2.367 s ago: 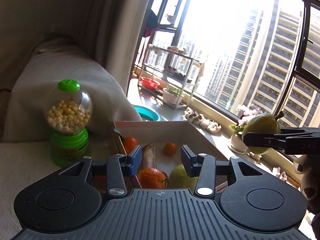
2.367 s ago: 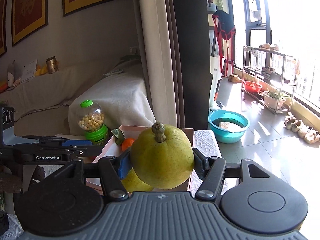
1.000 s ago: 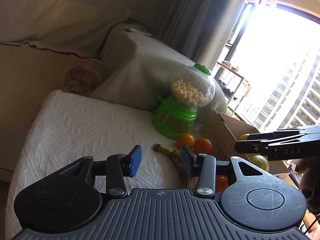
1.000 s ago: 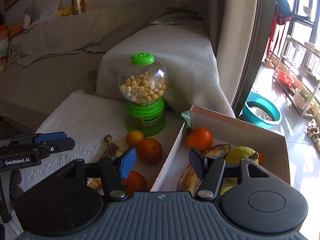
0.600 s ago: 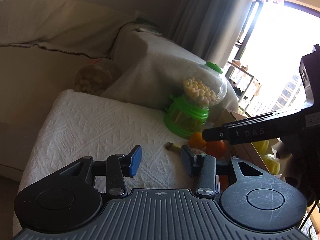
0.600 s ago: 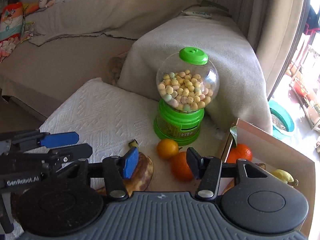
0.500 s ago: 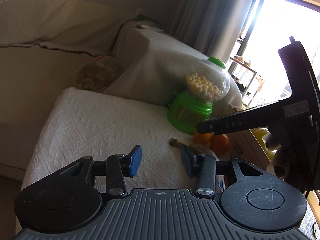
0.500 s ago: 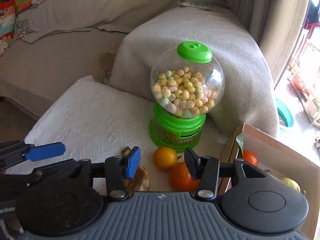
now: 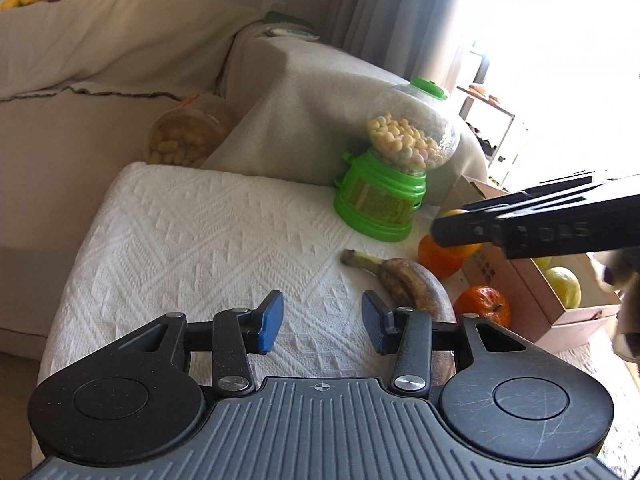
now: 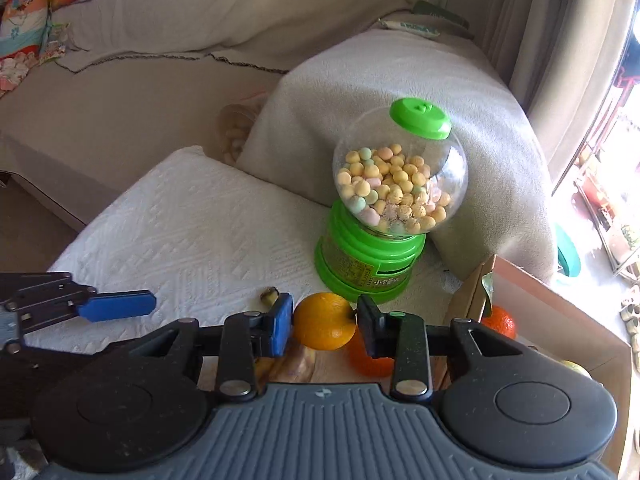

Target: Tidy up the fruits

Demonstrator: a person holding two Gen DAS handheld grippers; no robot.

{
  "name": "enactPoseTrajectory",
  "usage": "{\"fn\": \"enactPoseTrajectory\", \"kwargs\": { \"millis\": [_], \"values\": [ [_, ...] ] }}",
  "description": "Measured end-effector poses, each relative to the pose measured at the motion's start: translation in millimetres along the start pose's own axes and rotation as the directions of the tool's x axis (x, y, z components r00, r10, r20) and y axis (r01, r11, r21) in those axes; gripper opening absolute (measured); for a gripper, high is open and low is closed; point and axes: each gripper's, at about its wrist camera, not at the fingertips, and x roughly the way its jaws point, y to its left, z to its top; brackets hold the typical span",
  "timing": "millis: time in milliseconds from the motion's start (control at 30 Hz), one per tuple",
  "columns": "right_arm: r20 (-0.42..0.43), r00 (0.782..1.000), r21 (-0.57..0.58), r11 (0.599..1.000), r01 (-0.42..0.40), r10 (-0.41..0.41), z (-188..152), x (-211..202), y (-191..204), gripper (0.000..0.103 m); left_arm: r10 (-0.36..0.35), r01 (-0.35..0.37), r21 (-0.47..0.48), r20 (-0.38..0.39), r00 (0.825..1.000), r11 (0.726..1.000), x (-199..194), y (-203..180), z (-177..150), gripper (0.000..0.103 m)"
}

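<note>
My right gripper (image 10: 324,326) has its pads against both sides of a small yellow-orange citrus (image 10: 325,326) on the white cloth in front of the candy dispenser. A deeper orange (image 10: 370,358) lies just behind it, partly hidden. In the left wrist view the right gripper (image 9: 456,232) reaches in from the right over two oranges (image 9: 440,258). A brown banana (image 9: 404,282) and another orange (image 9: 482,306) lie on the cloth beside the cardboard box (image 9: 516,284). My left gripper (image 9: 322,322) is open and empty above the cloth.
A green candy dispenser (image 10: 384,216) stands behind the fruit. The box holds a lemon (image 9: 562,286) and an orange (image 10: 500,320). A jar of snacks (image 9: 184,140) sits off the table's far edge by the covered sofa (image 9: 120,52).
My right gripper let go of the pear into the box, swung left, dropped to the cloth and closed around the small citrus. My left gripper turned left over the cloth and stayed open.
</note>
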Motion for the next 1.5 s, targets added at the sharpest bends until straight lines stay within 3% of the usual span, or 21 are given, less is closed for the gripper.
{"fn": "enactPoseTrajectory", "kwargs": {
  "millis": [200,333,500,600,667,767,867,1000,1067,1233,1300,1500],
  "values": [
    [-0.009,0.994,0.000,0.994,-0.106,0.106,-42,-52,8,0.035,0.015,-0.015,0.024,0.003,1.000,1.000,0,-7,0,0.048],
    [-0.068,0.981,0.040,0.983,-0.180,0.182,-79,-52,22,0.035,0.031,-0.032,0.023,0.030,0.999,0.999,-11,-9,-2,0.048],
    [-0.116,0.972,0.083,0.977,-0.198,0.206,-107,-42,33,0.035,0.039,-0.039,-0.010,0.034,0.999,0.999,-39,-4,-17,0.048],
    [-0.060,0.979,0.167,0.969,-0.181,0.193,-106,-50,25,0.049,0.065,-0.064,-0.041,0.029,0.997,0.997,-54,1,-28,0.048],
    [0.000,0.989,0.268,0.953,-0.143,0.149,-101,-54,14,0.067,0.064,-0.062,-0.068,0.029,0.998,0.996,-60,3,-33,0.048],
    [0.021,0.986,0.428,0.890,-0.156,0.163,-89,-42,0,0.068,0.070,-0.067,-0.073,0.039,0.997,0.995,-69,2,-38,0.048],
    [-0.011,0.992,0.526,0.844,-0.101,0.126,-74,-18,3,0.068,0.082,-0.079,-0.059,0.060,0.995,0.995,-78,1,-39,0.048],
    [-0.077,0.993,0.514,0.857,-0.034,0.086,-66,10,25,0.068,0.077,-0.071,-0.079,0.079,0.994,0.994,-88,5,-42,0.048],
    [-0.084,0.992,0.515,0.856,-0.041,0.098,-65,16,33,0.070,0.077,-0.069,-0.095,0.083,0.994,0.993,-90,9,-42,0.048],
    [-0.119,0.989,0.418,0.908,-0.028,0.086,-56,25,51,0.074,0.067,-0.055,-0.127,0.089,0.994,0.990,-91,16,-44,0.048],
    [-0.129,0.985,0.431,0.901,-0.047,0.113,-54,25,44,0.073,0.065,-0.053,-0.134,0.086,0.994,0.990,-90,17,-46,0.048],
    [-0.146,0.964,0.510,0.852,-0.120,0.224,-55,23,10,0.054,0.044,-0.031,-0.136,0.093,0.995,0.990,-93,18,-47,0.048]
  ]
}}
